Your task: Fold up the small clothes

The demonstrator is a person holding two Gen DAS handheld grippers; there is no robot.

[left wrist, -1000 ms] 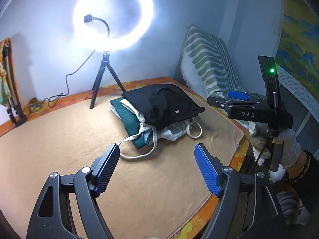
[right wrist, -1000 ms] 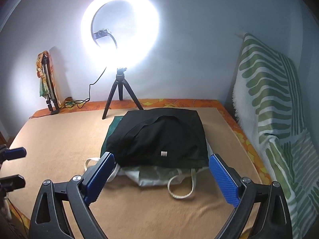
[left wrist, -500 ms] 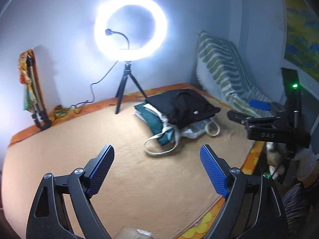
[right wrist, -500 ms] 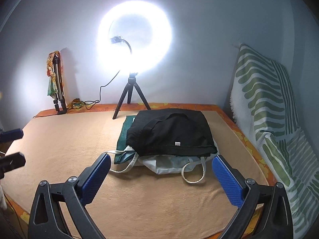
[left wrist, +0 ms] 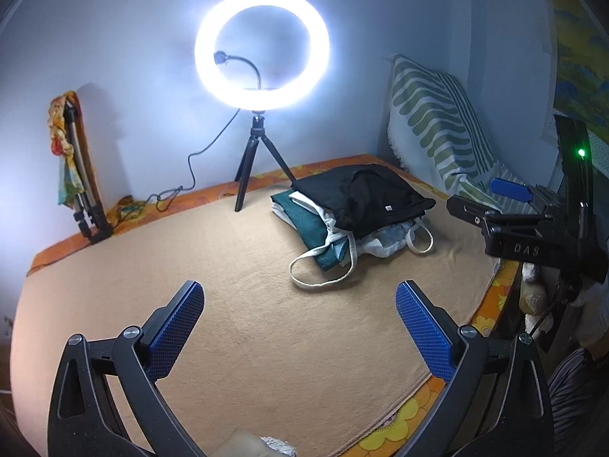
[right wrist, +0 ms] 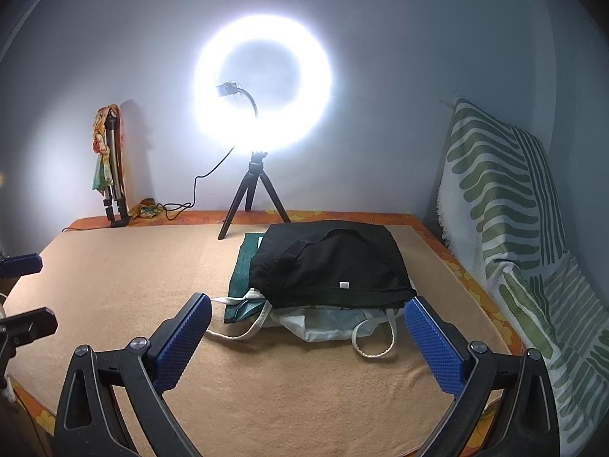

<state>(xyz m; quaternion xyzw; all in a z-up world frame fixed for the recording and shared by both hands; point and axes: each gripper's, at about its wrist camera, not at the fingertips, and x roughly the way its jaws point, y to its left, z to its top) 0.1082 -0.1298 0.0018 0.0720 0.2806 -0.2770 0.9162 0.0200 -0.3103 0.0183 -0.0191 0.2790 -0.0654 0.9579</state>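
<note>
While a pile of folded clothes (right wrist: 327, 270) rests on a tan blanket (right wrist: 152, 274), a black garment (left wrist: 365, 194) lies on top, over a green piece (left wrist: 308, 221) and a white bag with loop handles (right wrist: 335, 323). Just ahead of the right gripper (right wrist: 306, 323), the pile sits beyond its widely spread jaws, untouched. Further right of the left gripper (left wrist: 298, 316), whose empty jaws are opening, the pile lies well apart. Behind glows a ring light (right wrist: 262, 83).
</note>
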